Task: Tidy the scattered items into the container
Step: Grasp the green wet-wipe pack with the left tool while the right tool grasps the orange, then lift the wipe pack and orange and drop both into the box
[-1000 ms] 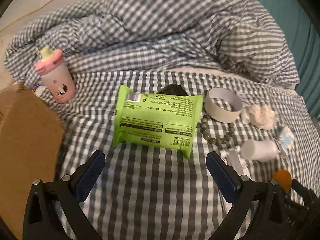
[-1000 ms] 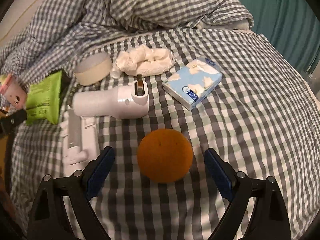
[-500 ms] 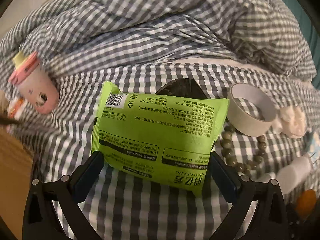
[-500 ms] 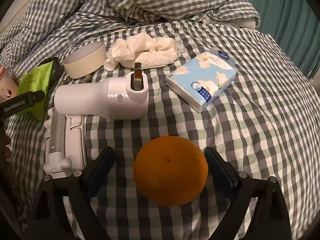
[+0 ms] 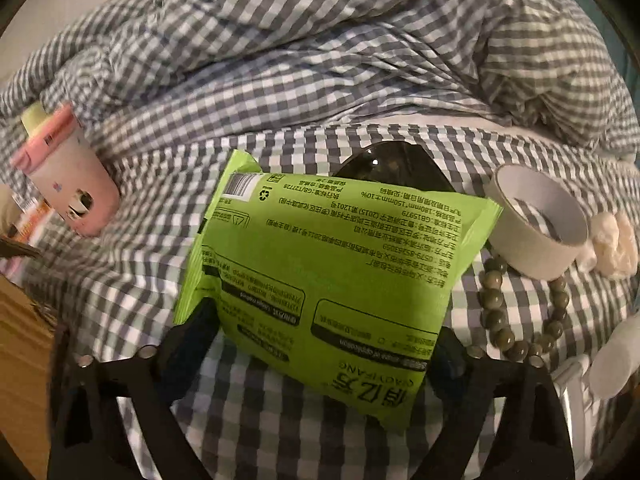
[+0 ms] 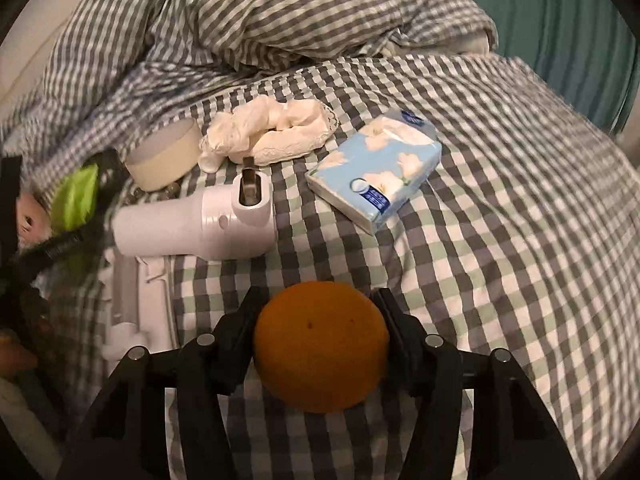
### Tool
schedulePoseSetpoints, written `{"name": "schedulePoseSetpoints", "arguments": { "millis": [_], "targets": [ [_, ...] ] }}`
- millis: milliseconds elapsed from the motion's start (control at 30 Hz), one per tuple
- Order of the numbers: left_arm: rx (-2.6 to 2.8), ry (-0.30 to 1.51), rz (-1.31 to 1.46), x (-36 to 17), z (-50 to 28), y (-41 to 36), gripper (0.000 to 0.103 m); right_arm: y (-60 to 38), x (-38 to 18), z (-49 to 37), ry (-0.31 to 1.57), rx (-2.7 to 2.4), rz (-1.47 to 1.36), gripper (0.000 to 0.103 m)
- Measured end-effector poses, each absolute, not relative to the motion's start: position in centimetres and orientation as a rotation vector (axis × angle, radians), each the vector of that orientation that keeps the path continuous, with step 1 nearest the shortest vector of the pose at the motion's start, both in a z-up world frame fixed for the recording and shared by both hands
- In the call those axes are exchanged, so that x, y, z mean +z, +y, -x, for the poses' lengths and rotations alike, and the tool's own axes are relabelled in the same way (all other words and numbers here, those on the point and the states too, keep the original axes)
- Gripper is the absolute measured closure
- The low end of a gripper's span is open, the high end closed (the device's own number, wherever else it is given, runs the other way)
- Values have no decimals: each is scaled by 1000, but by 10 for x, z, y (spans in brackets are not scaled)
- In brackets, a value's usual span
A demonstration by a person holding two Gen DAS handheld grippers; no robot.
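Right tool (image 6: 320,344): clenched on the orange (image 6: 321,346), both pads pressed against its sides. Half a second ago the jaws stood wide with the fruit loose between them; the grasp is new. The orange appears to rest on the bed (image 6: 500,240) or just clear of it; which cannot be told.

Left tool (image 5: 320,344): closed in on the green wipes pack (image 5: 320,276), the pads at the pack's near corners where they earlier stood apart from it. The pack looks tilted up at its near end, so the grip is judged to be taken.

Beyond the orange, towards the bed's middle: a white handheld appliance (image 6: 196,226) beside a white plastic tray (image 6: 136,308), then the blue tissue pack (image 6: 376,172), the tape roll (image 6: 164,160) and a white cloth bundle (image 6: 272,136). In the left view a bead bracelet (image 5: 520,320) lies just beside the wipes pack, a dark object (image 5: 392,160) behind it, and a pink cup (image 5: 68,176) lies tipped near the duvet (image 5: 320,60) at the far side.

The cardboard container (image 5: 20,340) shows only at the left edge of the left view. Judgement: both pick-ups are secured; carry to the container follows, with most items yet to be collected.
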State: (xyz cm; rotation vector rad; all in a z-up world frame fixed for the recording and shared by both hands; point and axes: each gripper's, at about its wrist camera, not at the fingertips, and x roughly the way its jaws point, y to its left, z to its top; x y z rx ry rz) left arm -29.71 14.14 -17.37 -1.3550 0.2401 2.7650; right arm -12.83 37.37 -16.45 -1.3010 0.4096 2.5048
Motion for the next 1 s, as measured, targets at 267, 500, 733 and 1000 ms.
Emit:
{"name": "schedulePoseSetpoints", "arguments": {
  "millis": [267, 500, 733, 1000],
  "targets": [
    [2746, 186, 1322, -150, 271, 132, 24, 366, -153, 114, 421, 2516, 1295, 47],
    [2741, 162, 1302, -130, 248, 120, 28, 366, -136, 100, 411, 2534, 1269, 47],
    [2750, 154, 1248, -105, 222, 111, 30, 362, -121, 85, 408, 2560, 1242, 47],
    [2714, 384, 1164, -116, 225, 129, 27, 355, -119, 74, 437, 2588, 1249, 47]
  ]
}}
